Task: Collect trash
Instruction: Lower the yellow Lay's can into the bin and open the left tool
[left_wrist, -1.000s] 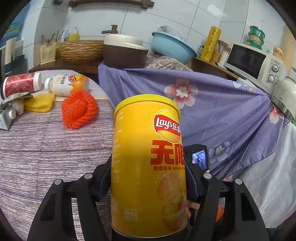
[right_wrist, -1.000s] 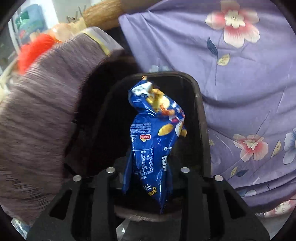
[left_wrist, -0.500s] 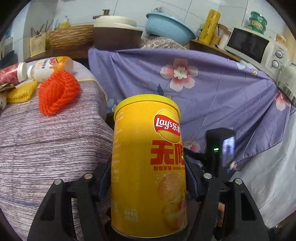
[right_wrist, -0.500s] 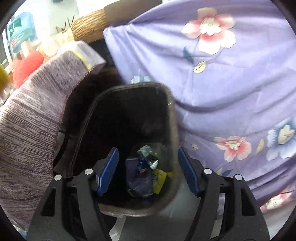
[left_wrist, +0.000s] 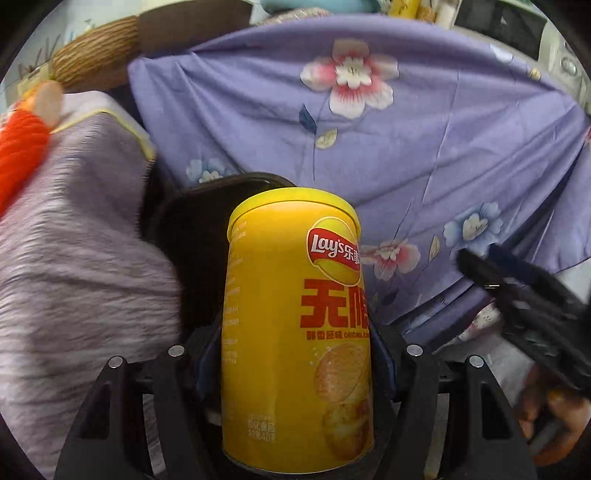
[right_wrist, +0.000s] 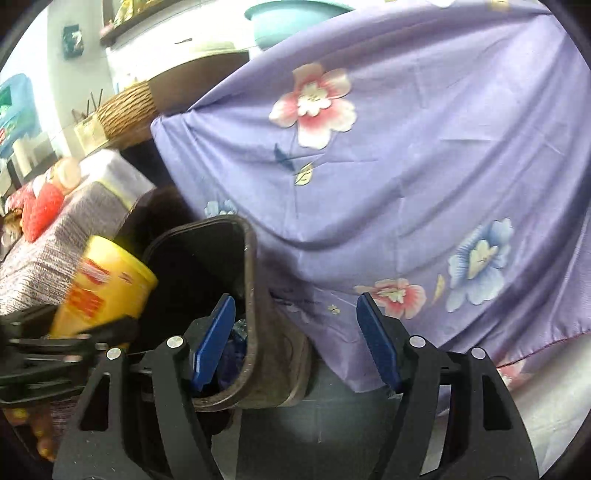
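A tall yellow Lay's chip can (left_wrist: 295, 325) stands upright in my left gripper (left_wrist: 295, 354), whose jaws are shut on its lower half. The can hangs just over the near rim of the dark trash bin (left_wrist: 192, 221); the right wrist view shows it, blurred, at the bin's left side (right_wrist: 103, 291). My right gripper (right_wrist: 295, 339) is open with nothing between its blue pads (right_wrist: 376, 343). It hovers over the right rim of the bin (right_wrist: 251, 280). A blue chip bag (right_wrist: 236, 343) lies down inside the bin. The right gripper (left_wrist: 517, 295) also appears blurred at the right of the left wrist view.
A purple floral cloth (right_wrist: 406, 166) drapes behind and right of the bin. A table under a striped grey-purple cloth (left_wrist: 74, 277) stands left of it, with an orange net (left_wrist: 18, 155) on top. A wicker basket (right_wrist: 125, 107) sits on the shelf behind.
The right gripper opened and dropped the blue chip bag into the bin, then drew back up and to the right. The left gripper carried the can from over the table down to the bin.
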